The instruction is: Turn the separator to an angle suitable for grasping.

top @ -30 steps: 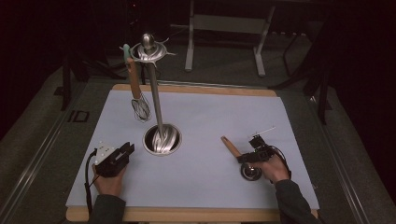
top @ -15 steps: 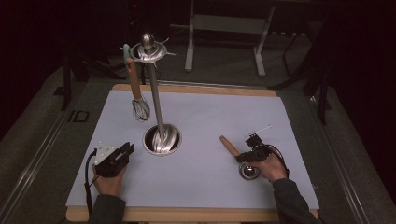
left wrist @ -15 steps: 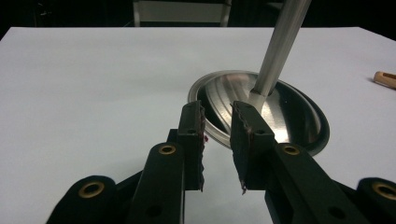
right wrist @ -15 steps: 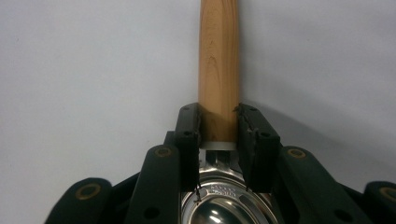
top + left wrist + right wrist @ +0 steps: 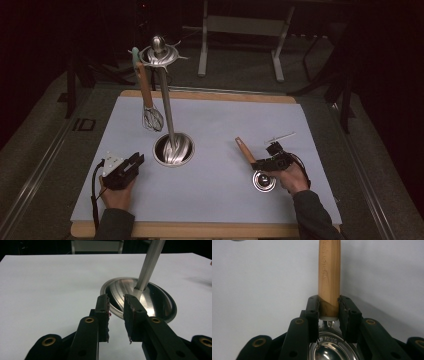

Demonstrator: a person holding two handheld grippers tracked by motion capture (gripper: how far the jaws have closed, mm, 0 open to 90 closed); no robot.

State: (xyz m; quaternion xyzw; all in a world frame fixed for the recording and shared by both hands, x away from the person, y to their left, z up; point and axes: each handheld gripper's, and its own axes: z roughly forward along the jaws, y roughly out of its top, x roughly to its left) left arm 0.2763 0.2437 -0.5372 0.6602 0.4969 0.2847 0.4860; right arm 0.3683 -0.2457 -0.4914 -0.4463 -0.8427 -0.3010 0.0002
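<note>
- Right gripper (image 5: 329, 308): jaws had just been closing and now sat clamped on the lower end of the wooden handle of a ladle (image 5: 329, 277), just above its metal bowl; in the right gripper view the pads pressed both sides of the wood.
- In the high view the right gripper (image 5: 272, 162) and the ladle (image 5: 252, 162) lay low on the white mat (image 5: 225, 210), near its right edge, towards the near side. Ladle bowl appeared to rest on the mat, handle angling up and away to the left.
- Left gripper (image 5: 117, 312): jaws stood apart with nothing between them, pointing at the stand's round steel base (image 5: 150, 300). In the high view the left gripper (image 5: 122, 170) rested near the mat's near-left corner, just left of that base.
- Utensil stand (image 5: 167, 105) stood at mid-mat; a whisk (image 5: 148, 95) with a wooden handle already hung from its top ring.
- A small pale object (image 5: 280, 136) lay just beyond the right gripper; too small to identify.
- Judgement: grasp on the ladle secured; lift and hanging on the stand's ring remained to be done. Whisk portion looked complete.
</note>
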